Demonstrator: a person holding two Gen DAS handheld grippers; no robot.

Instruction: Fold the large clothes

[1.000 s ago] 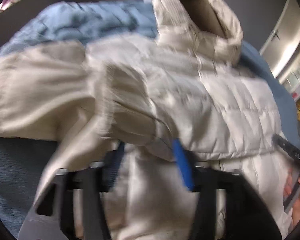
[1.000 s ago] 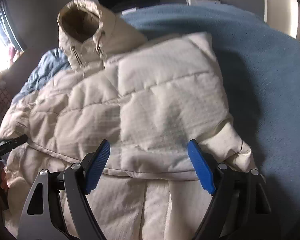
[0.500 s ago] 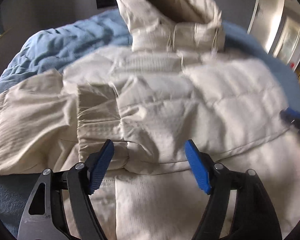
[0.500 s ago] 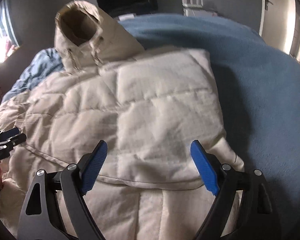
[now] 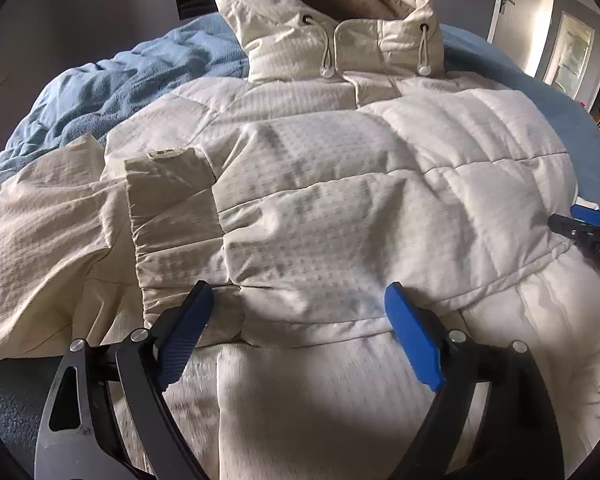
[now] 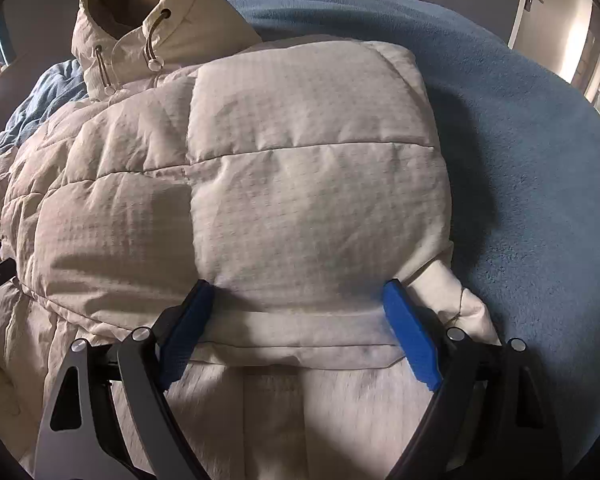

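Cream quilted jacket (image 5: pixel 340 208) is lying spread on the blue blanket (image 5: pixel 112 84) of the bed, its sleeve cuff (image 5: pixel 172 200) just ahead and left of the left claw (image 5: pixel 298 332), whose jaws are opening with only the folded hem under them, where a second ago the blurred fabric was being let go. Over at the right claw (image 6: pixel 296 328), jaws are standing wide apart above the folded side panel, gripping nothing, so both sleeve folds are probably laid. Ahead of both claws the puffy hood (image 6: pixel 140 20) is standing up, likely resisting the next fold.
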